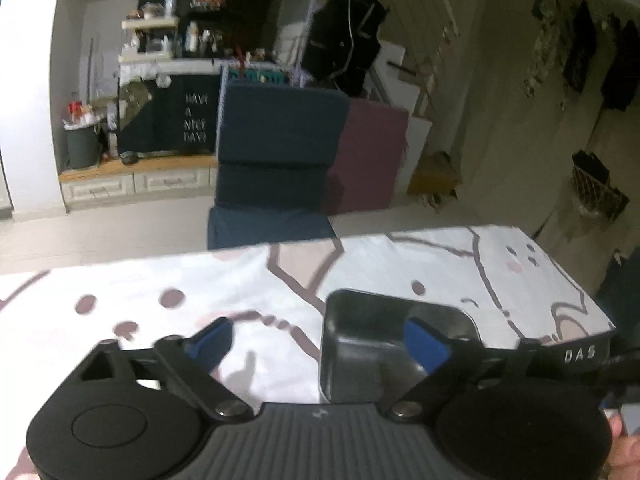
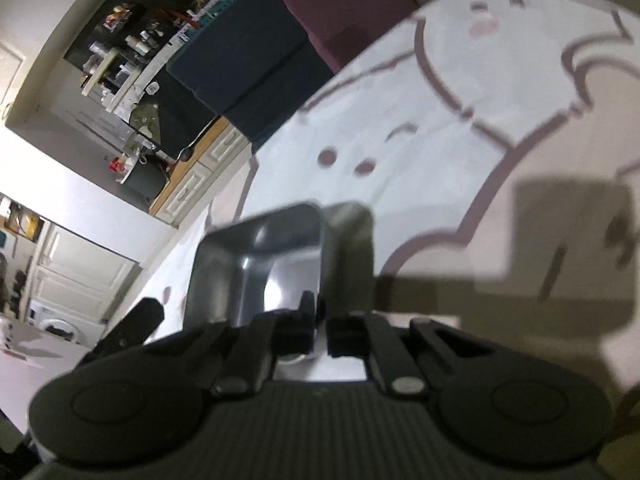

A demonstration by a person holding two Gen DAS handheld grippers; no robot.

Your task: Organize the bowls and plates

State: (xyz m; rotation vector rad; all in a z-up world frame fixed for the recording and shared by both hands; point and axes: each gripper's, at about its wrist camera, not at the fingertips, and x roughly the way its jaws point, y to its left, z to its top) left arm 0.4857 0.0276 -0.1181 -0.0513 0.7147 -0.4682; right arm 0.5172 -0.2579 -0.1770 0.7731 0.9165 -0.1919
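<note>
Black right gripper (image 2: 318, 320) is clamped on the near rim of the dark square dish (image 2: 256, 256); the left gripper (image 1: 316, 344) gapes beside that dish on the patterned cloth (image 1: 200, 280). Likely rigid, light, slick: grip the rim.

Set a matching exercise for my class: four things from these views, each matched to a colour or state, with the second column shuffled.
Things:
1 left gripper
2 right gripper
3 square dish
4 folded cushion

Colours or states:
A dark blue, standing on the floor
B jaws wide open
C dark grey, on the patterned cloth
D closed, apparently on the dish's rim

Pairs: 1-B; 2-D; 3-C; 4-A
</note>
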